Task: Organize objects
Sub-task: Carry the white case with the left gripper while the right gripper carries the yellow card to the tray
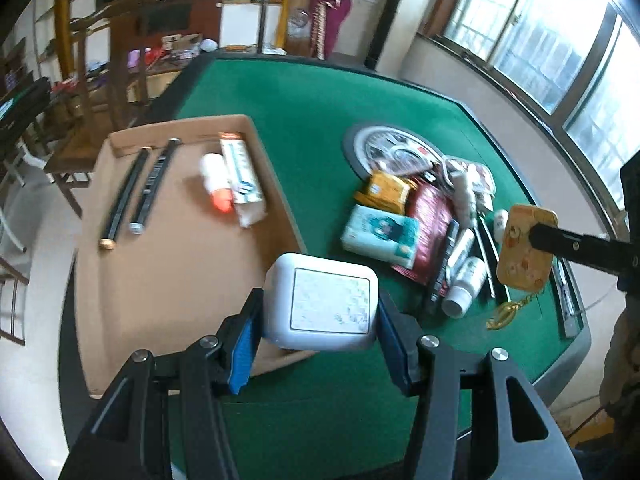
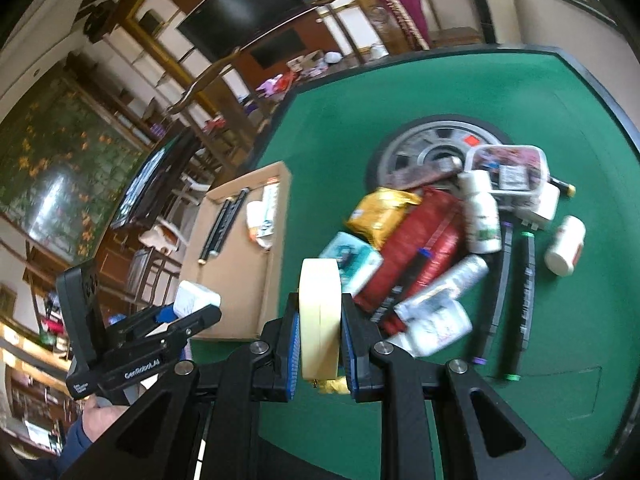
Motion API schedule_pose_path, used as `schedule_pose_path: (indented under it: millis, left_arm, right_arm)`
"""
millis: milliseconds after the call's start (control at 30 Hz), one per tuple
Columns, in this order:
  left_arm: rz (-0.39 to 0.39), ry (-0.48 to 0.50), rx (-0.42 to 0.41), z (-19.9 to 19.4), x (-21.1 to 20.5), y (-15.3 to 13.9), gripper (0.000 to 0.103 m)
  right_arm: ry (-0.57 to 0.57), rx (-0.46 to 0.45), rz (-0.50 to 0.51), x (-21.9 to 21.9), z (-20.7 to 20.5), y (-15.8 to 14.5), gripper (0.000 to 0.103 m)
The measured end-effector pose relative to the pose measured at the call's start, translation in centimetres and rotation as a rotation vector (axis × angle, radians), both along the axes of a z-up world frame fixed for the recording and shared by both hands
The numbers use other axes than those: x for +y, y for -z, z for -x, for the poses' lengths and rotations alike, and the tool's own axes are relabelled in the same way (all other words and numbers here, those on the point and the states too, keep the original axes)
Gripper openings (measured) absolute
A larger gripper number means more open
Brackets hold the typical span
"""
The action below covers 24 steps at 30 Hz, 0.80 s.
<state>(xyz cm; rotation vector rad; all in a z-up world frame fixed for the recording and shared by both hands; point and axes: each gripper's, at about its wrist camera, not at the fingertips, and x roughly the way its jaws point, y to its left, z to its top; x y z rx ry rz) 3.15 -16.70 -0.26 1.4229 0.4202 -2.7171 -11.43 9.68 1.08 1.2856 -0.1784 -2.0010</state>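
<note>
Left gripper (image 1: 320, 334) clamped on white squarish container (image 1: 322, 302), pads on its two side faces, label face up. It hangs over near right corner of cardboard tray (image 1: 176, 264), so left hand nearer to drop zone.

Right gripper (image 2: 320, 350) clenched on flat yellow tin (image 2: 320, 316), held edge-on, long axis along fingers; gold tassel (image 2: 332, 386) hangs below. It's above green table (image 2: 560, 400) beside pile (image 2: 432, 240), tray off to its left.

Judgement: left releases first, right follows.
</note>
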Motion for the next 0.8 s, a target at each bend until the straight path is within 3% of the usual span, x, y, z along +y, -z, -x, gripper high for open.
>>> schedule_pose_path:
  millis: [367,800]
  left_arm:
    - [-0.014,-0.1,0.031,-1.6,-5.2,-0.4,0.053]
    - [-0.037,-0.118,0.02,-1.3,-8.8,0.9,0.053]
  right_arm:
    - [-0.141,0.05,-0.02,-7.9,-0.9,-2.1,0.02]
    - [-0.217,0.018,-0.048,-16.3,0.9,-1.1,0.02]
